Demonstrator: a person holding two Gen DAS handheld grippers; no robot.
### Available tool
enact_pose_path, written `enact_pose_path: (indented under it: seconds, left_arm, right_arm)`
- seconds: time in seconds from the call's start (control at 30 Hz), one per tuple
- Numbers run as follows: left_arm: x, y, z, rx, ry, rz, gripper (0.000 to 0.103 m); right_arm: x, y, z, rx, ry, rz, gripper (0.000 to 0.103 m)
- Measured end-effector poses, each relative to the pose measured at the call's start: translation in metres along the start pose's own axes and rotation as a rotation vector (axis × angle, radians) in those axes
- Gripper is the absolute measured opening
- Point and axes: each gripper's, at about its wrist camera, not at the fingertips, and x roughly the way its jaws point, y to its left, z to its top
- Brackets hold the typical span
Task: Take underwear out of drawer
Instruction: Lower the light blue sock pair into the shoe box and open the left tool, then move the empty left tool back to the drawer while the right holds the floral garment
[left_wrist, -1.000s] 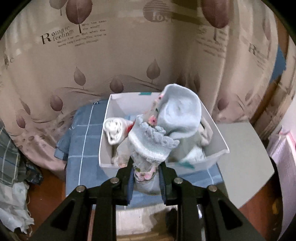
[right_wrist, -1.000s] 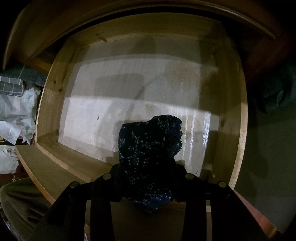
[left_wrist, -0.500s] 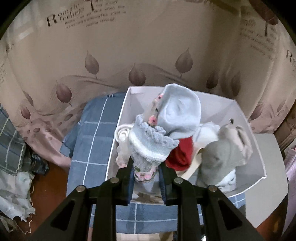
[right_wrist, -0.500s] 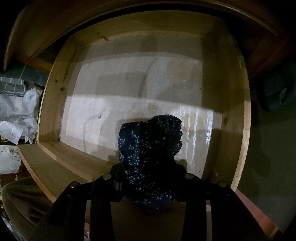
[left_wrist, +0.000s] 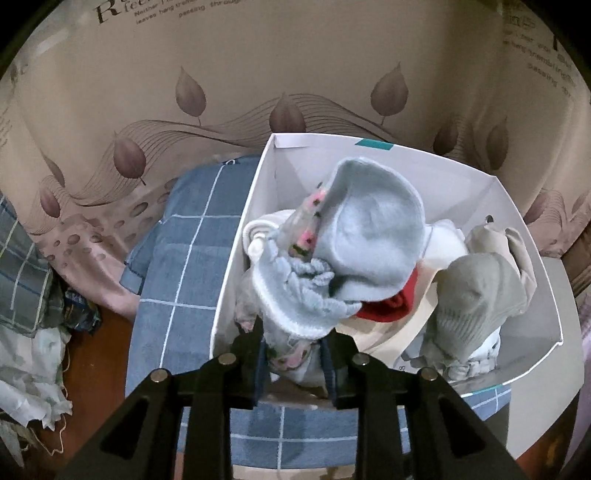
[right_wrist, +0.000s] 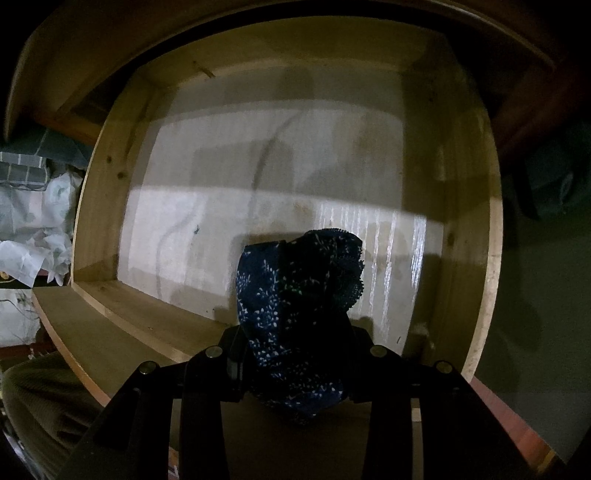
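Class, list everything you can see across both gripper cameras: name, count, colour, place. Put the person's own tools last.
box: one, white, on the blue cloth
blue cloth: one, blue checked, under the box
pale bundle: one, light blue with pink trim, over the box, between the left jaws
red item: one, red, in the box
grey item: one, grey, in the box at right
curtain: one, beige with leaves, behind
drawer: one, wooden, bare floor
dark underwear: one, navy speckled, over the drawer
left gripper: black, jaws opening
right gripper: black, gripping the dark underwear
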Motion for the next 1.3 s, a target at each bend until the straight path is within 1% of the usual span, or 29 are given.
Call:
enact_pose_path:
  seconds: [0.07, 0.17, 0.27, 0.33, 0.4, 0.53, 0.7, 0.8, 0.87, 0.93, 1.0, 1.07, 1.2, 1.3]
  left_arm:
    - [0.000, 0.001, -0.001, 0.003, 0.005, -0.002, 0.029]
    - [-0.003, 0.002, -0.002, -0.008, -0.004, -0.019, 0.032]
    - [-0.008, -0.002, -0.005, 0.030, -0.014, -0.008, 0.034]
    - [-0.012, -0.005, -0.007, 0.060, -0.026, 0.005, 0.037]
    - [-0.016, -0.006, -0.009, 0.062, -0.037, 0.010, 0.042]
    - [-0.026, -0.004, -0.011, 0.070, -0.058, -0.006, 0.045]
    - [-0.043, -0.003, -0.016, 0.082, -0.093, 0.005, 0.047]
    - [-0.051, 0.000, -0.021, 0.077, -0.114, 0.007, 0.048]
    - [-0.054, 0.004, -0.023, 0.062, -0.111, 0.007, 0.048]
    - [-0.058, 0.006, -0.029, 0.061, -0.122, -0.003, 0.048]
    - [-0.065, 0.007, -0.038, 0.078, -0.143, 0.031, 0.048]
    - [-0.073, 0.008, -0.049, 0.088, -0.172, 0.035, 0.048]
    - [-0.084, 0.012, -0.082, 0.096, -0.195, 0.036, 0.048]
    - [-0.081, 0.013, -0.111, 0.111, -0.203, 0.059, 0.048]
  right_arm:
    - [0.001, 0.000, 0.000, -0.002, 0.001, -0.002, 0.036]
    - [0.001, -0.001, 0.000, -0.001, 0.000, -0.003, 0.036]
    - [0.001, -0.001, -0.001, -0.002, -0.001, -0.005, 0.036]
    - [0.002, 0.000, -0.001, -0.006, -0.002, -0.006, 0.036]
    - [0.002, -0.001, -0.001, -0.006, 0.000, -0.006, 0.036]
    - [0.002, -0.001, -0.001, -0.007, 0.000, -0.004, 0.036]
    - [0.002, -0.002, -0.001, -0.012, 0.000, -0.008, 0.036]
    - [0.002, -0.004, 0.000, -0.004, -0.003, -0.002, 0.036]
    - [0.003, -0.005, -0.001, -0.002, -0.003, 0.000, 0.036]
    - [0.004, -0.006, -0.001, -0.006, -0.005, -0.002, 0.036]
    - [0.005, -0.006, -0.001, -0.007, -0.004, -0.003, 0.036]
    - [0.005, -0.006, -0.001, -0.007, -0.004, -0.004, 0.036]
    - [0.006, -0.004, -0.001, -0.011, -0.002, -0.009, 0.036]
    - [0.005, -0.002, -0.002, -0.011, -0.003, -0.012, 0.036]
